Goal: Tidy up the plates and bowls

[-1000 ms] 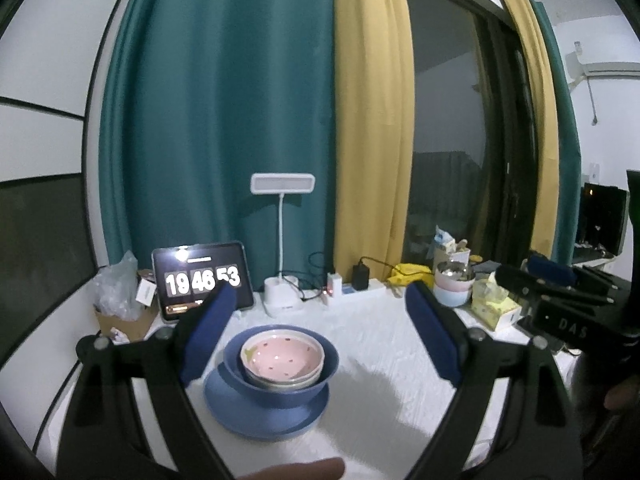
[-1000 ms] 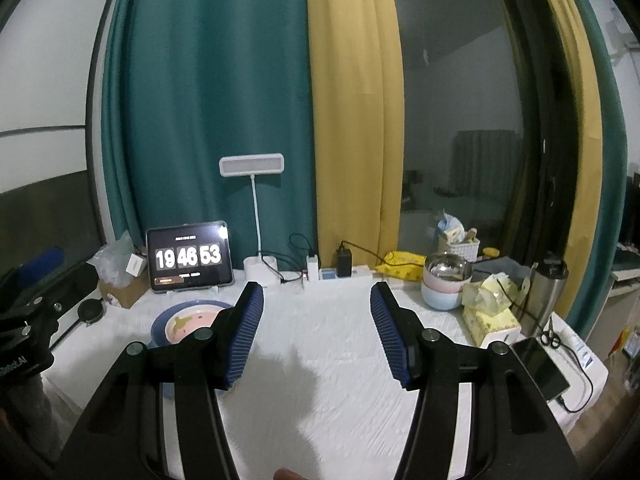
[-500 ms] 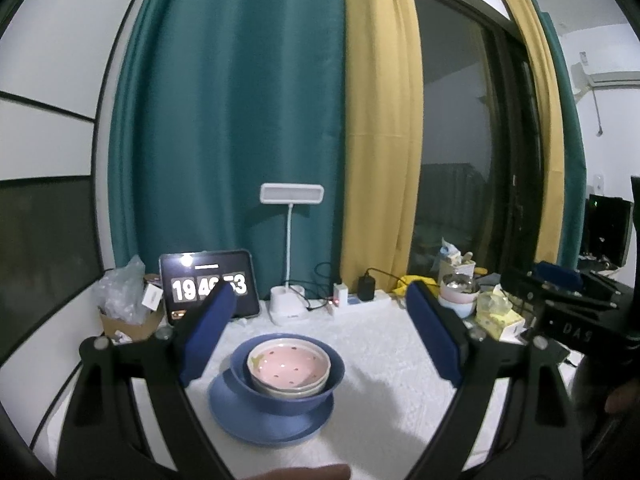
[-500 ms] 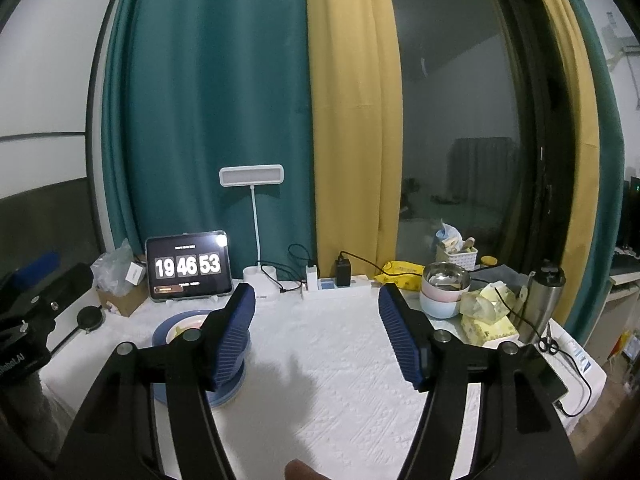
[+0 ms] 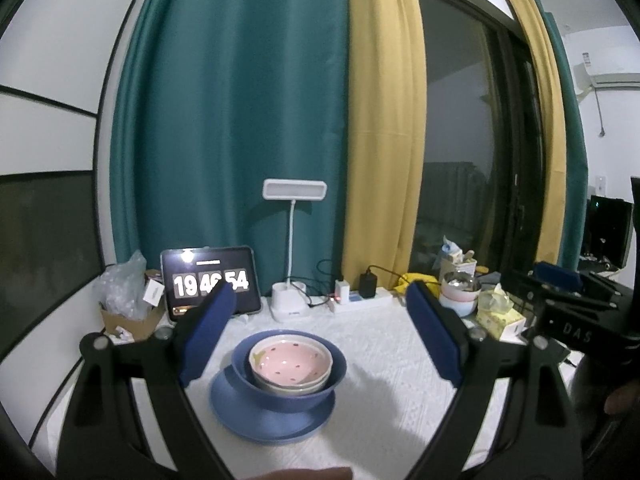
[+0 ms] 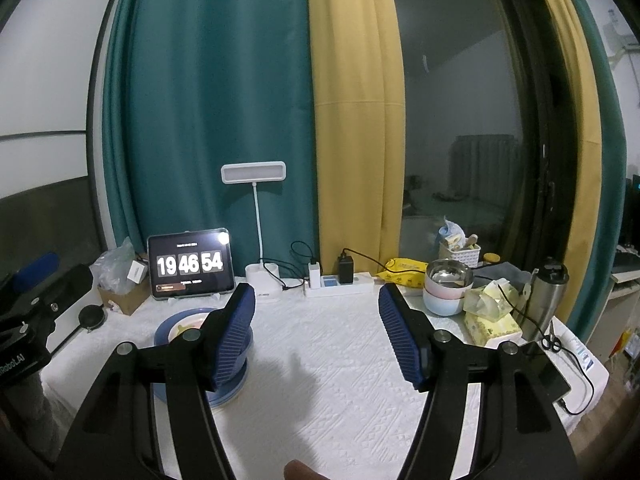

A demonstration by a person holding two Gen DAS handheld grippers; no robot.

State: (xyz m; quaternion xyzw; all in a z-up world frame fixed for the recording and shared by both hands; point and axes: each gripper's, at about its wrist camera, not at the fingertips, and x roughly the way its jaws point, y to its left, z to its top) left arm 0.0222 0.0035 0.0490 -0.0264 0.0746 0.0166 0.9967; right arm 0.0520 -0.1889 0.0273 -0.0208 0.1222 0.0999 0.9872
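A pink spotted bowl (image 5: 289,364) sits nested with white bowls inside a blue bowl (image 5: 288,394), which rests on a blue plate (image 5: 256,420) on the white tablecloth. My left gripper (image 5: 320,336) is open and empty, held above and behind the stack. My right gripper (image 6: 316,332) is open and empty over the cloth, to the right of the stack; the blue plate and bowl (image 6: 168,328) show partly behind its left finger. The right gripper also shows at the right edge of the left wrist view (image 5: 560,280).
A tablet clock (image 6: 190,264), a white desk lamp (image 6: 260,272) and a power strip (image 6: 340,284) line the back edge. Stacked pastel bowls with a steel one (image 6: 446,286), a tissue pack (image 6: 492,312), a steel flask (image 6: 546,296) and a phone with cable (image 6: 556,376) stand at right.
Both grippers have drawn back and up from the table, so the bowl stack looks a little farther off. Both stay open. The clock moved from 53 to 54.
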